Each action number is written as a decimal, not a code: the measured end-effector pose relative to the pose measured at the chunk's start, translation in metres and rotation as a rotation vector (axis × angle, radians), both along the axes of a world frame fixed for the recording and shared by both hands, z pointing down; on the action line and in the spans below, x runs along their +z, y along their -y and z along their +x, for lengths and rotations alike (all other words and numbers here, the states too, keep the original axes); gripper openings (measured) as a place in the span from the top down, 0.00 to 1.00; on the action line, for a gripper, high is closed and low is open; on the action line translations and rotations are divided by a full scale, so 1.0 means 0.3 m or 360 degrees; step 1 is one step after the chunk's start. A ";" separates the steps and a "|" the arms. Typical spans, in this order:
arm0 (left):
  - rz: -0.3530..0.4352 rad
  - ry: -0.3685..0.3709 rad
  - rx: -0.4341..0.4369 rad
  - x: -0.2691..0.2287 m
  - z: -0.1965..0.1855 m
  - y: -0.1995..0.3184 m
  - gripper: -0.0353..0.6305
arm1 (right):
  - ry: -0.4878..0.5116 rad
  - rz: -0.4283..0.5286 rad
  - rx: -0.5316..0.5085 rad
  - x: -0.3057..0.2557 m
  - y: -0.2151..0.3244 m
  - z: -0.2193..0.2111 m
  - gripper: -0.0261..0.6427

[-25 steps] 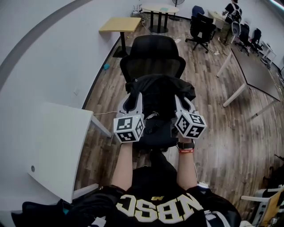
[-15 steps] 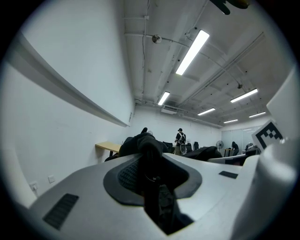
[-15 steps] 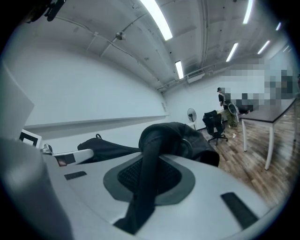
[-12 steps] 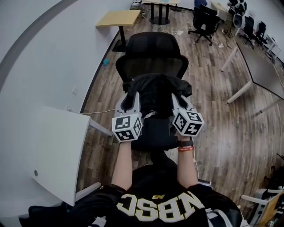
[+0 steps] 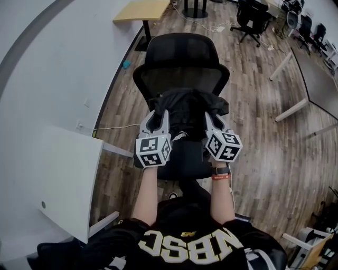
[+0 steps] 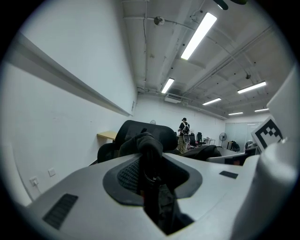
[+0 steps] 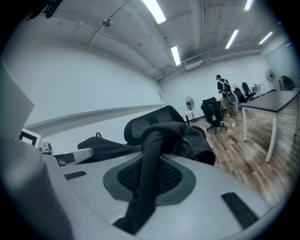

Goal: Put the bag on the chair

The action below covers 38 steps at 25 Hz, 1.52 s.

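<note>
A black bag [image 5: 187, 108] hangs between my two grippers over the seat [image 5: 182, 161] of a black office chair [image 5: 182, 58] that faces me. My left gripper [image 5: 157, 117] is shut on a black strap [image 6: 151, 173] at the bag's left side. My right gripper [image 5: 211, 117] is shut on another black strap [image 7: 151, 180] at the bag's right side. In the left gripper view the chair's backrest [image 6: 145, 131] rises just behind the bag. The right gripper view shows the bag [image 7: 185, 136] in front of the backrest [image 7: 154, 117]. Whether the bag rests on the seat is hidden.
A white table [image 5: 68, 184] stands at my left, close to the wall. A wooden side table [image 5: 140, 9] is beyond the chair. A dark desk [image 5: 317, 79] with white legs is at the right. More office chairs [image 5: 253, 13] and a person [image 7: 224, 93] are far back.
The chair has come closer and sits lower in the head view. Both grippers still hold the bag by its straps, now lower over the seat.
</note>
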<state>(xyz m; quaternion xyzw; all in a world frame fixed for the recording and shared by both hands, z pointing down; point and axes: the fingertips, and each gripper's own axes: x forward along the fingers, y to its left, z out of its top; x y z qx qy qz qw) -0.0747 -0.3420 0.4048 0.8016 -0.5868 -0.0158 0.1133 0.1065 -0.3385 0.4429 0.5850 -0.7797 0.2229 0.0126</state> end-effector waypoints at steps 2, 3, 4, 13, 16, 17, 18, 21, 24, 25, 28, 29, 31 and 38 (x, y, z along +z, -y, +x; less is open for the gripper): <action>-0.0035 0.0006 -0.0002 0.040 0.004 0.033 0.77 | 0.0004 -0.0039 -0.0002 0.047 0.030 0.003 0.88; -0.0054 0.0016 -0.0005 0.062 0.008 0.047 0.77 | 0.0006 -0.0062 -0.0006 0.073 0.043 0.004 0.88; -0.0076 0.0026 -0.0008 0.087 0.012 0.060 0.77 | 0.0008 -0.0089 -0.0012 0.101 0.055 0.006 0.88; -0.0304 0.0095 -0.0032 0.325 0.023 0.131 0.76 | 0.0030 -0.0335 -0.0052 0.360 0.125 0.018 0.87; -0.0376 0.0114 -0.0046 0.410 0.007 0.151 0.75 | 0.0017 -0.0414 -0.0075 0.449 0.140 0.002 0.87; -0.0402 0.0118 -0.0050 0.441 0.003 0.160 0.75 | 0.0012 -0.0442 -0.0085 0.481 0.146 -0.001 0.87; -0.0428 0.0121 -0.0053 0.472 0.003 0.168 0.75 | 0.0007 -0.0471 -0.0094 0.514 0.152 -0.002 0.87; -0.0509 0.0123 -0.0052 0.567 0.011 0.182 0.74 | -0.0006 -0.0546 -0.0113 0.609 0.163 0.002 0.86; -0.0588 0.0111 -0.0049 0.669 0.008 0.207 0.74 | -0.0026 -0.0613 -0.0120 0.704 0.189 -0.005 0.86; -0.0615 0.0101 -0.0050 0.701 0.007 0.214 0.74 | -0.0037 -0.0638 -0.0127 0.736 0.198 -0.011 0.86; -0.0692 0.0071 -0.0056 0.789 0.011 0.220 0.74 | -0.0062 -0.0719 -0.0158 0.834 0.211 -0.022 0.86; -0.0716 0.0067 -0.0055 0.817 0.013 0.222 0.74 | -0.0069 -0.0746 -0.0166 0.866 0.213 -0.023 0.86; -0.0763 0.0066 -0.0054 0.873 0.012 0.226 0.74 | -0.0080 -0.0795 -0.0181 0.927 0.218 -0.028 0.86; -0.0950 0.0041 -0.0131 1.077 -0.046 0.209 0.74 | -0.0122 -0.0980 -0.0234 1.124 0.180 -0.021 0.86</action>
